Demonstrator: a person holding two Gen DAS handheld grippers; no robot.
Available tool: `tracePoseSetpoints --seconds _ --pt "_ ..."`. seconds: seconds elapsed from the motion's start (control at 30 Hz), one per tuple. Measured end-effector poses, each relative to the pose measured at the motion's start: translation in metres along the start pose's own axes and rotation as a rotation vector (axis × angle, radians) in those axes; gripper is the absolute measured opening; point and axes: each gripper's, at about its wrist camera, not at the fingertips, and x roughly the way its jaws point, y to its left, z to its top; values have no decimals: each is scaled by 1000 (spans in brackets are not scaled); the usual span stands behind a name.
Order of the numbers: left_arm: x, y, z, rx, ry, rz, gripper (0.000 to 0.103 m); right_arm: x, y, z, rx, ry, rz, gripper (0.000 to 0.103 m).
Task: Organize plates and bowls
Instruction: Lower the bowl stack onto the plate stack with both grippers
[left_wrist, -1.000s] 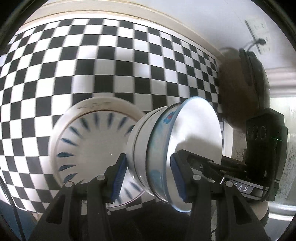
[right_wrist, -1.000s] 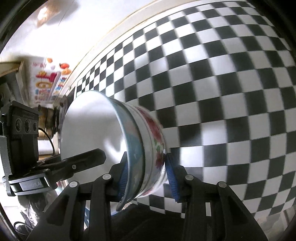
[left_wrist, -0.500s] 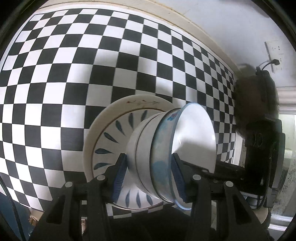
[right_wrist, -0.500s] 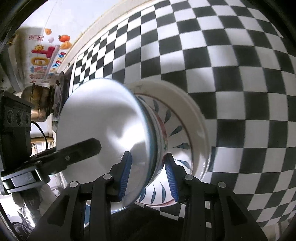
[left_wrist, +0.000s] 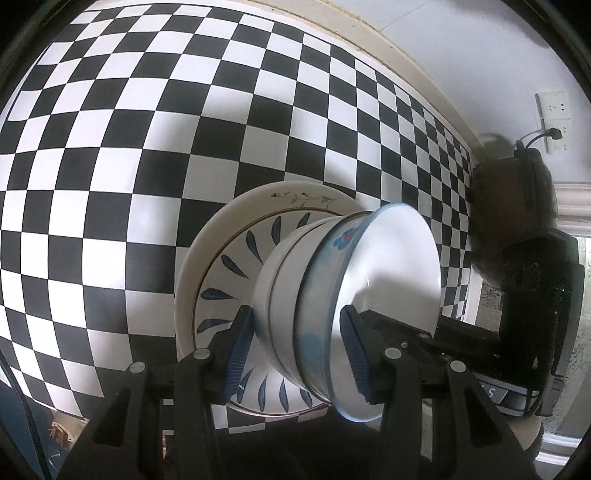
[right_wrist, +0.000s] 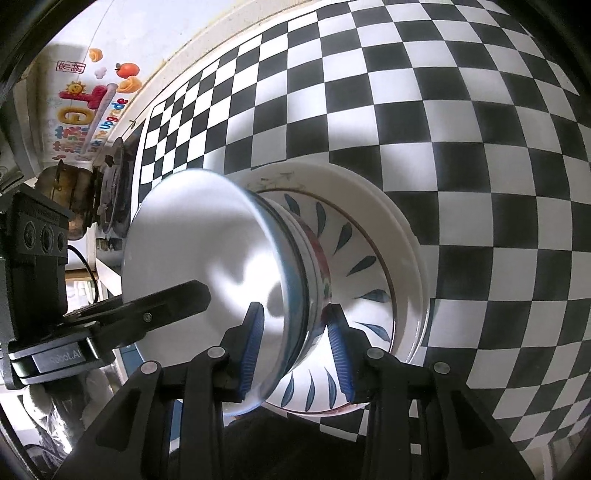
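Note:
A stack of nested bowls (left_wrist: 332, 306) sits on the blue-leaf plate (left_wrist: 229, 273), which lies on a larger white plate (left_wrist: 295, 195) on the checkered table. My left gripper (left_wrist: 297, 350) straddles the stack's near rim, pads wide, with gaps at both sides. In the right wrist view the same bowl stack (right_wrist: 221, 266) rests on the leaf plate (right_wrist: 362, 258). My right gripper (right_wrist: 295, 347) straddles the opposite rim, with its pads apart from the bowl wall.
The black-and-white checkered tablecloth (left_wrist: 110, 147) covers the table. A dark pot (left_wrist: 509, 206) and a wall socket (left_wrist: 552, 110) stand at the far right. A brown kettle (right_wrist: 70, 192) and a colourful poster (right_wrist: 85, 110) show beyond the table's left end.
Both grippers carried the bowl stack down onto the leaf plate. Their pads have spread off the bowl rims.

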Motion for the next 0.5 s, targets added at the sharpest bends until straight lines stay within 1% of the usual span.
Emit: tracePoseSetpoints --seconds 0.3,0.5 --pt "4 4 -7 -19 14 1 44 -4 -1 -3 -4 0 -12 37" --pt "4 3 -9 -11 1 18 44 -6 -2 -5 0 -1 -19 37"
